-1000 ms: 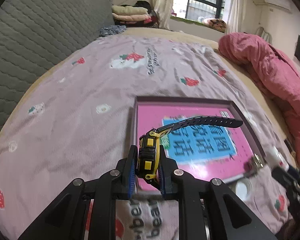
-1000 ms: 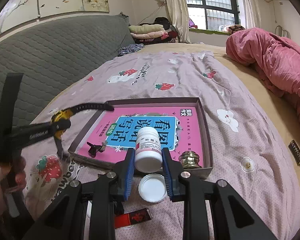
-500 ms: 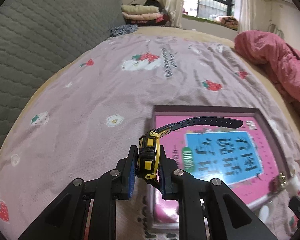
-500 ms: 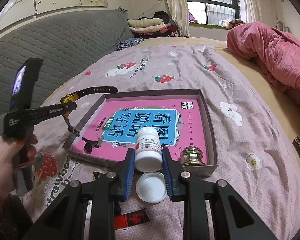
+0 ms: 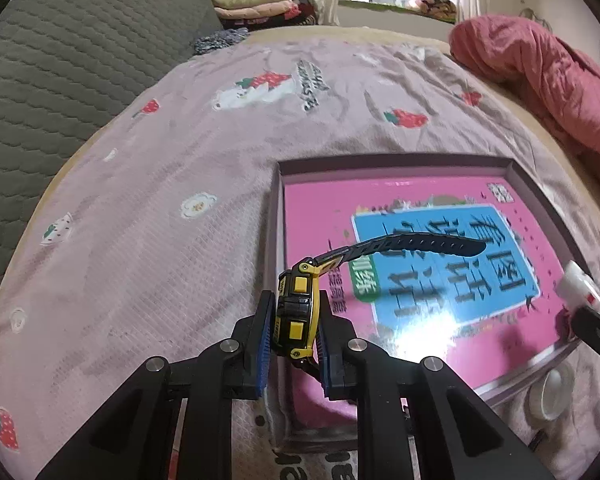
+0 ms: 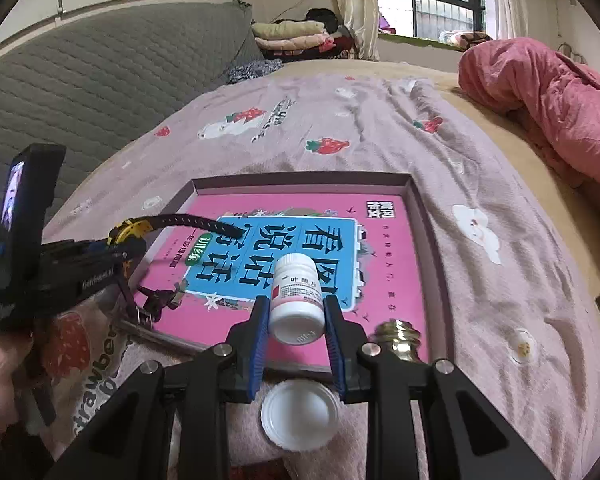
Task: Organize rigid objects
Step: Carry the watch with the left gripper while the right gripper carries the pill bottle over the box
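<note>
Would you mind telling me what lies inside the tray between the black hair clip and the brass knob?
Only the glossy pink book cover lining the tray; the stretch from black hair clip to brass knob is otherwise bare, seen in the right wrist view.

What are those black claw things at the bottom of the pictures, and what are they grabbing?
They are grabbing tools that a person holds, one in each hand. A small camera on each looks forward along its two fingers, so each picture is one tool's view. The left hand-held gripper pinches a yellow and black watch. The right hand-held gripper pinches a white pill bottle. Both hang over a shallow box with a pink book inside, on a bed. A white lid lies on the blanket.
</note>
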`<state>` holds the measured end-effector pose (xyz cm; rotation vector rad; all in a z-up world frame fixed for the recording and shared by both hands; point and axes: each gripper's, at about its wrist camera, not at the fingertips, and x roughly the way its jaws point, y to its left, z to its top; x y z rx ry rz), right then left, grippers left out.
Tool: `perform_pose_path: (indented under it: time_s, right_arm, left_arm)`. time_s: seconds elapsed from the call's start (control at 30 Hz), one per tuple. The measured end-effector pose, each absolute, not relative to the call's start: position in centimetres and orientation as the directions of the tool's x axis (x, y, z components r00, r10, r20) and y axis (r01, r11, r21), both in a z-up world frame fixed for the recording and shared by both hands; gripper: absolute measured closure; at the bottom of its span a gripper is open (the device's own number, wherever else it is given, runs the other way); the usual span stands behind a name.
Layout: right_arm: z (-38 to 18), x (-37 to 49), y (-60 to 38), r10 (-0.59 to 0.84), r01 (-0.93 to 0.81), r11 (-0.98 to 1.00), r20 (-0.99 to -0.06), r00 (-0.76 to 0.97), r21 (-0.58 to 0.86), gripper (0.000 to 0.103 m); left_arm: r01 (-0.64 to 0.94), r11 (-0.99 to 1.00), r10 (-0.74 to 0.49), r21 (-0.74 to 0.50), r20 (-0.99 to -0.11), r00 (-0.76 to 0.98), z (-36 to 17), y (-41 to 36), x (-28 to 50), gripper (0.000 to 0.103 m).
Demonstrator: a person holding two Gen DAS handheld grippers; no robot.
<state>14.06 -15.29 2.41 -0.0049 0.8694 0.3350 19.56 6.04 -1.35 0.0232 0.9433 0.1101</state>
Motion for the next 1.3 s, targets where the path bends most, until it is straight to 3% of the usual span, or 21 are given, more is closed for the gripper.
perform_pose_path:
  time_s: [0.27, 0.6, 1.3]
  right_arm:
    - [0.3, 15.4, -13.2, 0.27, -0.299, 0.947, -0.794, 0.544, 0.117, 0.076]
    - [-0.7, 16.0, -14.0, 0.15, -0.243, 0.97, -0.831, 0.536, 0.017, 0.076]
    - [-1.0, 16.3, -16.1, 0.103, -0.163, 0.986, -0.858, 0.503, 0.022, 0.075]
  left_arm:
    - [-0.077, 0.995, 0.094, 0.061, -0.816, 0.57, -2.2, 6.0, 19.3, 0.084]
    - [-0.091, 0.996, 0.065, 0.016, -0.82, 0.569, -2.6, 5.1, 19.3, 0.084]
    - [-0.096, 0.994, 0.09, 0.045, -0.84, 0.535, -3.8, 3.0, 20.6, 0.083]
